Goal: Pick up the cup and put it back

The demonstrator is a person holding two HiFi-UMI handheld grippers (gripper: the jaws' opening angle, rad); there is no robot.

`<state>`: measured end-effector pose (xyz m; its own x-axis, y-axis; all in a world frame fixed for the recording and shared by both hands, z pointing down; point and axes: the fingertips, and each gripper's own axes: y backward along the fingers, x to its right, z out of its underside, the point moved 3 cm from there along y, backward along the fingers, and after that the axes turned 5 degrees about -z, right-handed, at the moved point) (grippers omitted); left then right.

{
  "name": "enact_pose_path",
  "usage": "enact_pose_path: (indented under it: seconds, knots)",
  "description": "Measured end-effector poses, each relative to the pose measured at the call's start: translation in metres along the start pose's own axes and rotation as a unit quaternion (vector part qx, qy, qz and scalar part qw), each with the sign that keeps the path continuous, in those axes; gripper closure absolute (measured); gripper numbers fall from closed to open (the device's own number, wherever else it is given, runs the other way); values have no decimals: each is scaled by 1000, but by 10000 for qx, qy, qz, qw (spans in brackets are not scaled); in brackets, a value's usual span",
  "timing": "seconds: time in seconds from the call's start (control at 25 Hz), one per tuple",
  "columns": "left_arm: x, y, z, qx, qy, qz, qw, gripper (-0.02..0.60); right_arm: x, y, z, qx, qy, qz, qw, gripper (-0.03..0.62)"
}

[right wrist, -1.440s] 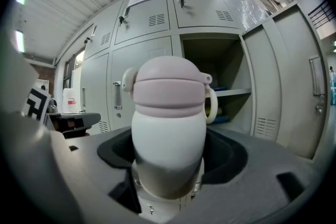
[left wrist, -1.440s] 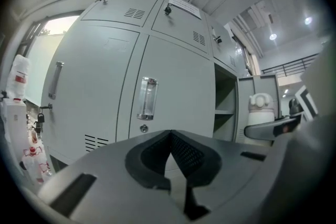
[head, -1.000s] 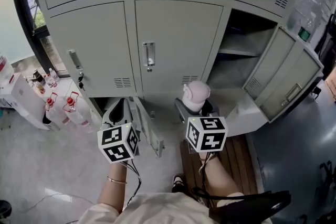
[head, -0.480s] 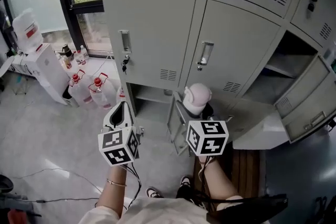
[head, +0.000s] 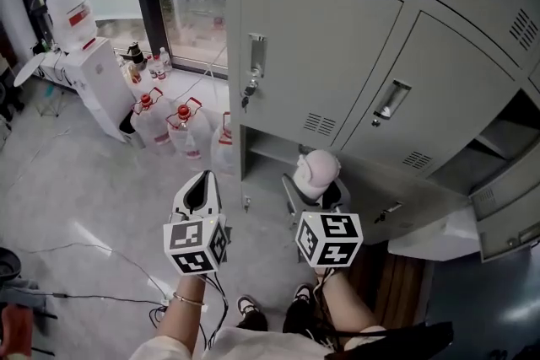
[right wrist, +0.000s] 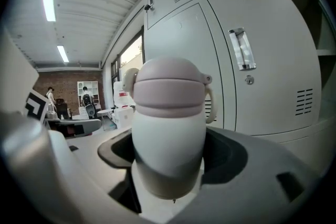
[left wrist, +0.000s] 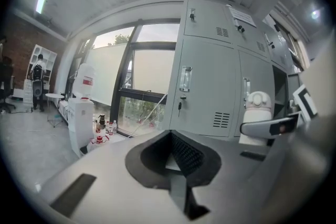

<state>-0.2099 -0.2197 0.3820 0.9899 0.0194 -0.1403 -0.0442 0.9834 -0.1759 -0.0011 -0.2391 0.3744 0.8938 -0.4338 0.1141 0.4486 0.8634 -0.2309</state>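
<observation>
Right claw (right wrist: 168,165) grasps the white cup with a pale pink lid (right wrist: 168,113), upright in the air near the grey metal lockers (head: 337,55). Left claw (left wrist: 172,139) is clenched on nothing. Pick-up looks done; the cup is not yet put back.

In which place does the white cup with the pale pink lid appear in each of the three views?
Head view: the white cup with the pale pink lid is slightly right of centre, just below the middle.
Left gripper view: the cup is near the right edge, at mid-height.
Right gripper view: the cup fills the centre, between the jaws.
Shared landmark: the grey metal lockers behind it.
</observation>
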Motion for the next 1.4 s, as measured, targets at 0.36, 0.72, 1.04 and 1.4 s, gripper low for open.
enact_pose_path:
  seconds: [0.36,0.72,1.04,1.4]
  knots:
    - [-17,-25,62,-362,54,4,9993,578,-6,-36,58,-256,-3,-159,9995,252]
    - [-28,-43,134,-599,90,66,9981,578,-2,-63,148,-658,-172,-93,9976,252]
    - [-52,-50,217,-897,238,-128,9956,578,-5,-81,210,-584,-21,-261,9980,252]
    - [-62,-65,269,-824,220,-170,9962,578,-6,-94,269,-666,-86,-328,9972,252]
